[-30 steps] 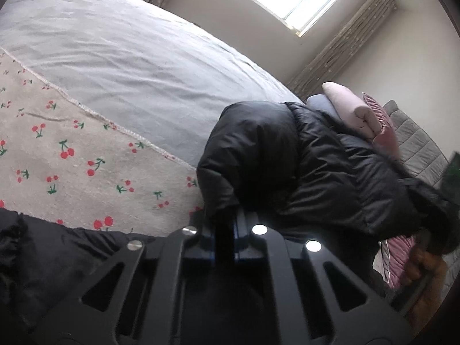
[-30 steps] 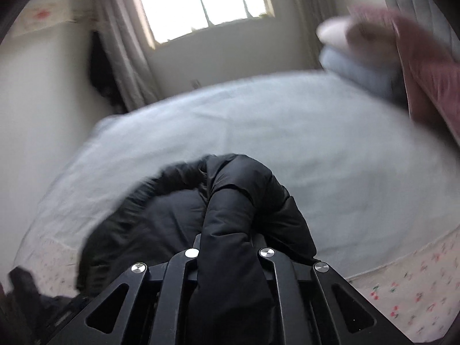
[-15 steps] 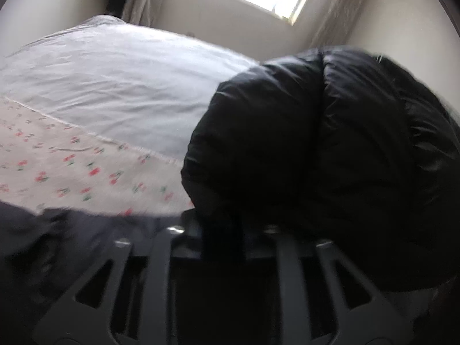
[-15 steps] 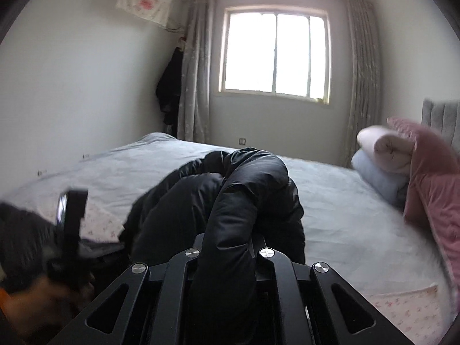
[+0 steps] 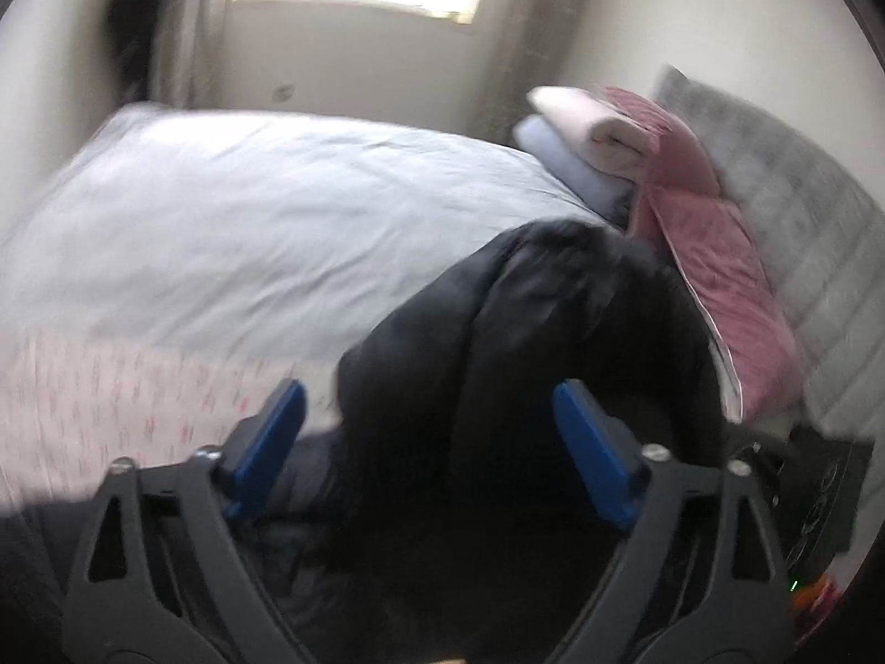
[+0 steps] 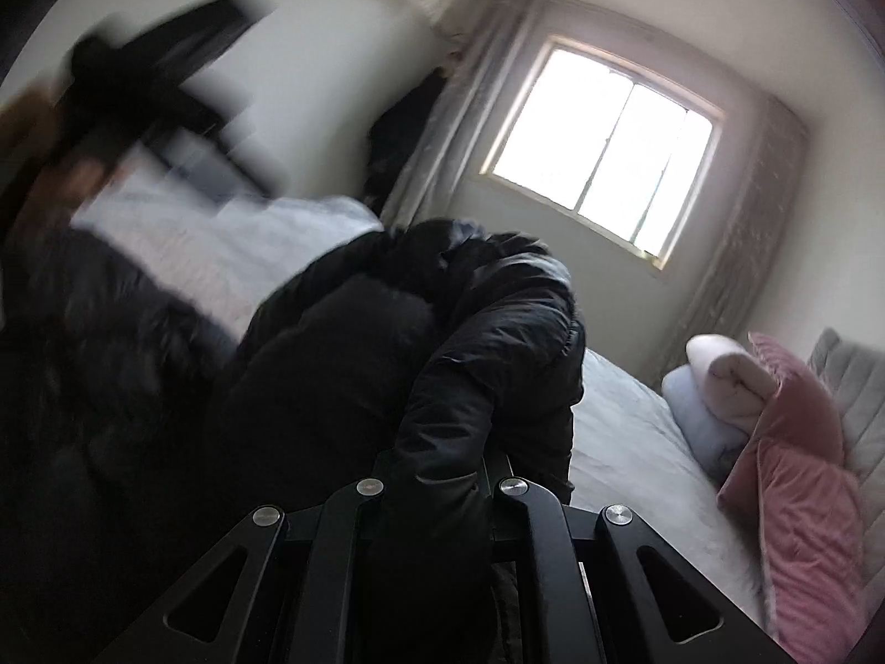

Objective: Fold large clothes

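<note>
Partly blurred, black jacket hides the bed.

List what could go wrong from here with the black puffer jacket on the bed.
The left claw is opening, its pads off the black jacket, so that side may slump and undo the fold. Only the right claw grips a bunched part; slippery fabric could slide out. The pink quilt lies close and could get dragged.

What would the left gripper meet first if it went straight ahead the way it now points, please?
Most likely the black puffer jacket: it bulges directly ahead between the opening jaws of the left gripper, untouched by either pad. Blur leaves depth uncertain.
</note>
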`<act>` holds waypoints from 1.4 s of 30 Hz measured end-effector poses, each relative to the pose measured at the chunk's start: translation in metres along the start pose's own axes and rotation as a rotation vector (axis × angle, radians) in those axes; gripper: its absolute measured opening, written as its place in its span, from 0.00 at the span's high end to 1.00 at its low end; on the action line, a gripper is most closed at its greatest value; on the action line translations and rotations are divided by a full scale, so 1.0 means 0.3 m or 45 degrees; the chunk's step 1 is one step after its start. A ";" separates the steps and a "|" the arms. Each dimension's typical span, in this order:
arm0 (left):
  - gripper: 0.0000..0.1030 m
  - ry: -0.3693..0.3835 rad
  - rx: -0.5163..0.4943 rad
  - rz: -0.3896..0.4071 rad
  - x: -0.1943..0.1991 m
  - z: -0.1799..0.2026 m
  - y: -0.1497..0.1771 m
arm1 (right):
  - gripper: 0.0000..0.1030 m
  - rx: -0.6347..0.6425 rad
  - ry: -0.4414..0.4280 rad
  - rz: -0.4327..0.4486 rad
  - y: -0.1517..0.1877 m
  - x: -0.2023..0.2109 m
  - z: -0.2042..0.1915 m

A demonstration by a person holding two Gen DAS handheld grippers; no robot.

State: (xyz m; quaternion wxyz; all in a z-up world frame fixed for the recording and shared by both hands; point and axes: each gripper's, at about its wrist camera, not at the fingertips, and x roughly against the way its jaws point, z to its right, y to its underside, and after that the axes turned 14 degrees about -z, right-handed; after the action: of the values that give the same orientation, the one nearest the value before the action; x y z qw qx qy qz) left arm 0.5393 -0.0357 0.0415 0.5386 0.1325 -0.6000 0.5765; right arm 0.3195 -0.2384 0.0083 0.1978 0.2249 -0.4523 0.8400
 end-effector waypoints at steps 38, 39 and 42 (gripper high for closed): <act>0.95 0.073 -0.110 0.021 0.087 0.276 -0.079 | 0.57 -0.648 -1.120 -0.439 0.021 0.104 0.056; 0.95 0.098 -0.117 0.038 0.110 0.278 -0.067 | 0.57 -0.709 -1.121 -0.475 0.036 0.061 0.061; 0.95 0.168 -0.172 0.100 0.181 0.295 -0.006 | 0.57 -0.968 -1.082 -0.568 0.109 -0.090 0.118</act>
State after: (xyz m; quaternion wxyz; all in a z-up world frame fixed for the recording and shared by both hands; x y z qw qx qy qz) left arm 0.4761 -0.0850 0.1075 0.5618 0.0339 -0.6055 0.5627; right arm 0.3313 -0.2887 -0.0113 0.2376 0.5433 -0.7017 0.3950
